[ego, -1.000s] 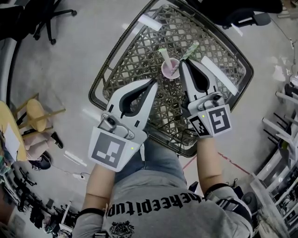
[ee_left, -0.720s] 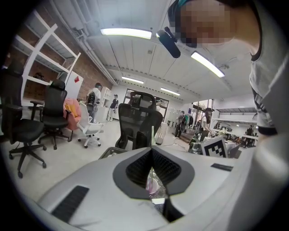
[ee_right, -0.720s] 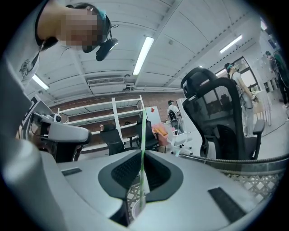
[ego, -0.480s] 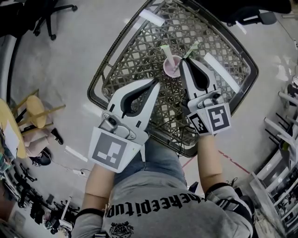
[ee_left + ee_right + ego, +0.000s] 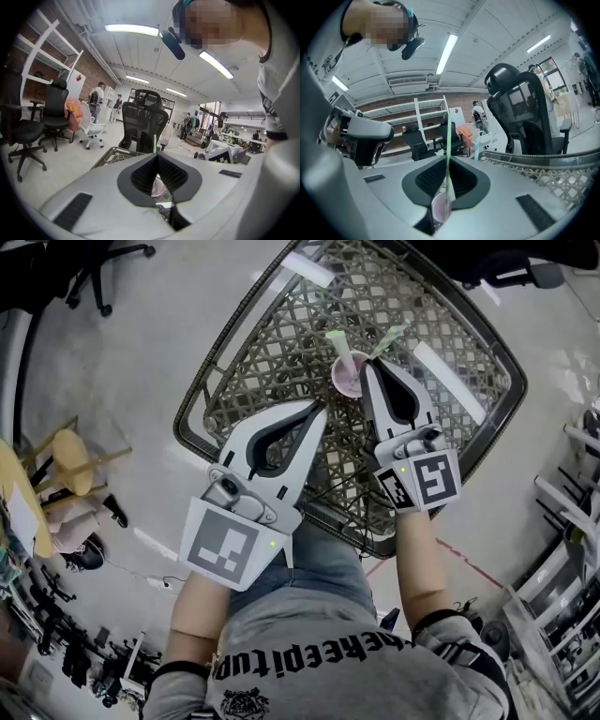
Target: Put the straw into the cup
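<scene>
A small pink cup [image 5: 348, 378] stands on the wicker table [image 5: 281, 334]. A pale straw [image 5: 338, 346] leans out of it. My right gripper [image 5: 367, 366] is at the cup's right rim, shut on a green straw [image 5: 387, 337] that slants up and to the right. In the right gripper view the green straw [image 5: 447, 140] runs upright between the jaws of my right gripper [image 5: 447, 157], and its lower end dips into the cup [image 5: 439, 208]. My left gripper [image 5: 322, 410] is shut on nothing, nearer to me and left of the cup; its jaws [image 5: 157, 155] meet.
The table's dark rim [image 5: 202, 381] curves round its left and near sides. An office chair [image 5: 511, 268] stands beyond its far right corner. A wooden stool [image 5: 75, 470] is on the floor at the left. Shelving [image 5: 572, 512] lines the right edge.
Hardly anything: my right gripper keeps the green straw at the cup, edging slightly closer to the rim. My left gripper has stayed shut and has barely moved.
</scene>
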A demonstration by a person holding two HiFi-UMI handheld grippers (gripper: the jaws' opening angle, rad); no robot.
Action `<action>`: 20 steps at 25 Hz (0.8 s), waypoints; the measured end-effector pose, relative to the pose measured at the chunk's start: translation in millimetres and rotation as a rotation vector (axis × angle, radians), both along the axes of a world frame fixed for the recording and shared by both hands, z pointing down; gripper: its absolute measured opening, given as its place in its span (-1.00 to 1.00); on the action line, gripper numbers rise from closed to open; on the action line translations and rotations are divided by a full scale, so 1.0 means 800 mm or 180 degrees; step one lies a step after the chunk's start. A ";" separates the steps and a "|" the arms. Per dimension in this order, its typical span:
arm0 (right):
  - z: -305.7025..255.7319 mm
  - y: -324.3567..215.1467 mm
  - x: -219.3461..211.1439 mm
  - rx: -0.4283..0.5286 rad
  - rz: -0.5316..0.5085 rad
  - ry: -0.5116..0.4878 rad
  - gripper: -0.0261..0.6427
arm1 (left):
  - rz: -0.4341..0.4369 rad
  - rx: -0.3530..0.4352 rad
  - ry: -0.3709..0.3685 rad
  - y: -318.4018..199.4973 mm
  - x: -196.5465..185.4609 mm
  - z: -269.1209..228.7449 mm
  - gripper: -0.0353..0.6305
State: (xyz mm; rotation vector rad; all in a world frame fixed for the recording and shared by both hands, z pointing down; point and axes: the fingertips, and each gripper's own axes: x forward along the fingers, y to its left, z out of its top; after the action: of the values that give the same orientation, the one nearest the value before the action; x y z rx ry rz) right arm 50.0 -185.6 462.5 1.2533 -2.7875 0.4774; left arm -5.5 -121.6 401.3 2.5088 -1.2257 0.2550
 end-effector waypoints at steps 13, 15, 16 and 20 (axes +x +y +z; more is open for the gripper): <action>0.023 0.001 -0.002 0.0072 -0.0002 0.0127 -0.78 | -0.0021 -0.0065 -0.0036 -0.001 -0.001 0.012 -0.81; 0.026 0.001 -0.003 0.0078 0.0002 0.0139 -0.78 | -0.0019 -0.0059 -0.0037 -0.002 0.000 0.013 -0.81; 0.027 0.001 -0.003 0.0080 0.0005 0.0145 -0.78 | -0.0016 -0.0060 -0.0043 -0.002 0.000 0.013 -0.81; 0.033 0.003 -0.004 0.0097 0.0014 0.0207 -0.78 | -0.0008 -0.0068 -0.0049 -0.003 0.000 0.017 -0.81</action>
State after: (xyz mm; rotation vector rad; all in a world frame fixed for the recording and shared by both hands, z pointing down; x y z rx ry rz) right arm 46.8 -183.1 488.7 1.2574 -2.7488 0.3886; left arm -5.8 -123.7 415.2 2.4914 -1.2255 0.2859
